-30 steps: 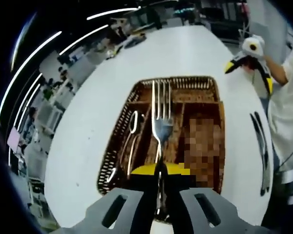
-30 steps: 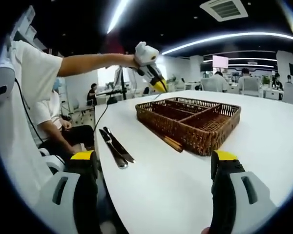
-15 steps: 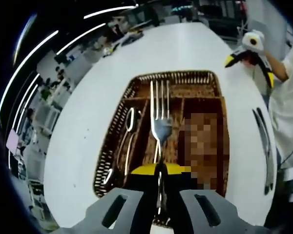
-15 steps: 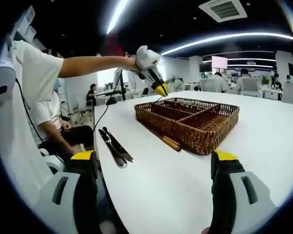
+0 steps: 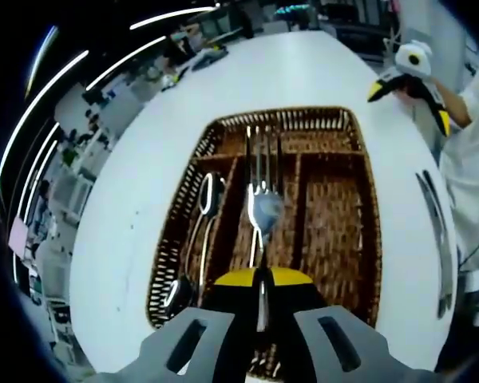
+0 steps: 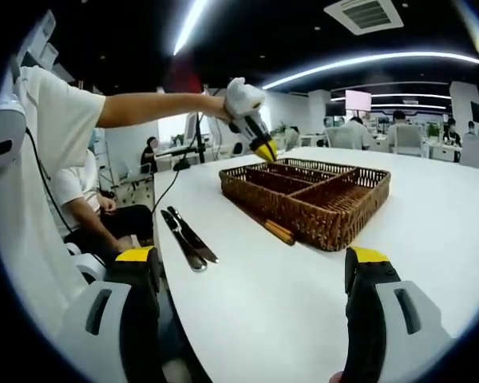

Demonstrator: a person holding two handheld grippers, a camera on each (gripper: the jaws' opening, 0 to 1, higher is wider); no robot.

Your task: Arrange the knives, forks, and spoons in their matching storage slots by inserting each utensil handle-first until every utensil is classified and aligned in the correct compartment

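Left gripper (image 5: 259, 307) clenched on fork (image 5: 261, 195) over tray (image 5: 335, 239) middle slot; right gripper (image 6: 251, 275) released, idle. Lower handle-first, keep fork parallel to dividers, clear of spoons (image 5: 199, 231) left.

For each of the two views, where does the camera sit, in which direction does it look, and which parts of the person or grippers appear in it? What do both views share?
Left gripper view: rides on the left gripper, looking down along its jaws, shut on a fork, into the wicker tray; the right gripper and a white sleeve show at upper right.
Right gripper view: rides on the right gripper, low, looking across the white table with jaws open; the person's arm holds the left gripper over the tray.
Shared: the tray, the table, and two knives lying beside the tray.
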